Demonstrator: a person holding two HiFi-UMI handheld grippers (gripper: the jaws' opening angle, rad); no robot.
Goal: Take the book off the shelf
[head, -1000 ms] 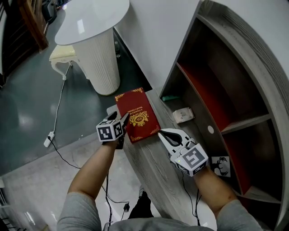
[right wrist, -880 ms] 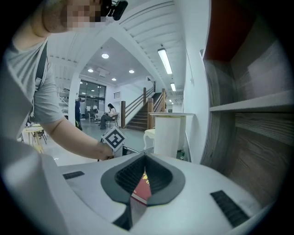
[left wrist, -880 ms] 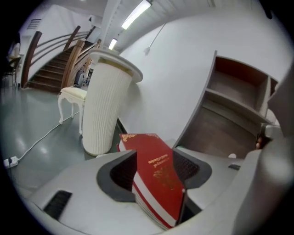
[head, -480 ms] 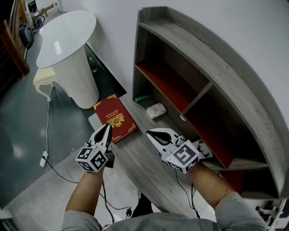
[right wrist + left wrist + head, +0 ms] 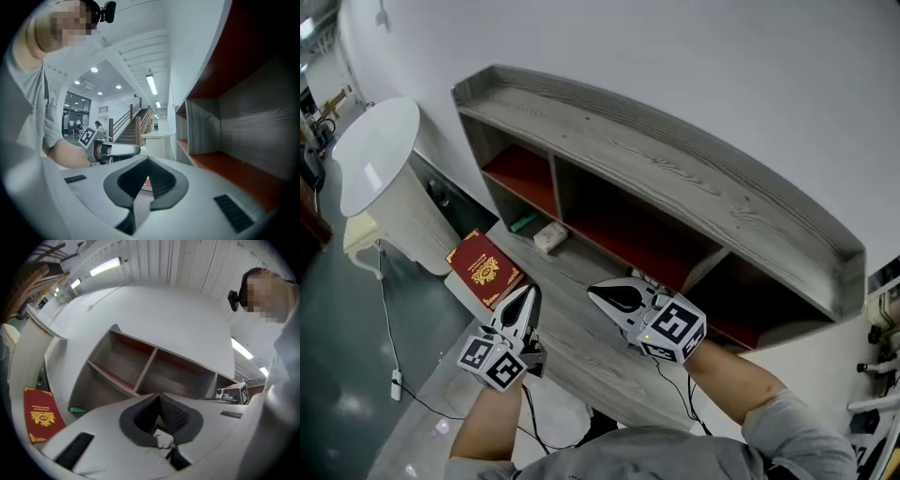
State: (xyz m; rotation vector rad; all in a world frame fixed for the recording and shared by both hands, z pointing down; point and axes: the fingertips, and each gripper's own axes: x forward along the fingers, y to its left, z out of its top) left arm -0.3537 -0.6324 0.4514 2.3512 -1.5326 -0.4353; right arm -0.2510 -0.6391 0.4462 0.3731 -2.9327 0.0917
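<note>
- Shelf (image 5: 675,178): seen whole in the head view now, where only its left end was framed a second ago. The red-lined compartments behind the tools are empty.
- Counter (image 5: 581,333), in front of the shelf: unchanged, with the book carried at its left end.
- Book (image 5: 484,270): red, lying flat with the cover up, in front of the shelf's left end and outside every compartment. No shift is seen from its spot of a second ago.
- Left tool (image 5: 528,296): a second ago it was set at the book's near edge with its jaws apart. It has since been drawn back to the front of the shelf's left compartments, clear of the book. The jaws have been brought fully together, with nothing between them.
- Right tool (image 5: 596,293): held in front of the shelf's middle, jaws together, nothing gripped; little changed.
- White box (image 5: 549,236) and green item (image 5: 522,223): left untouched at the foot of the shelf's left compartment.
- Judged: the book has been released off the shelf and both tools are empty and withdrawn, so the task is taken as done. No further grasp seems called for.
</note>
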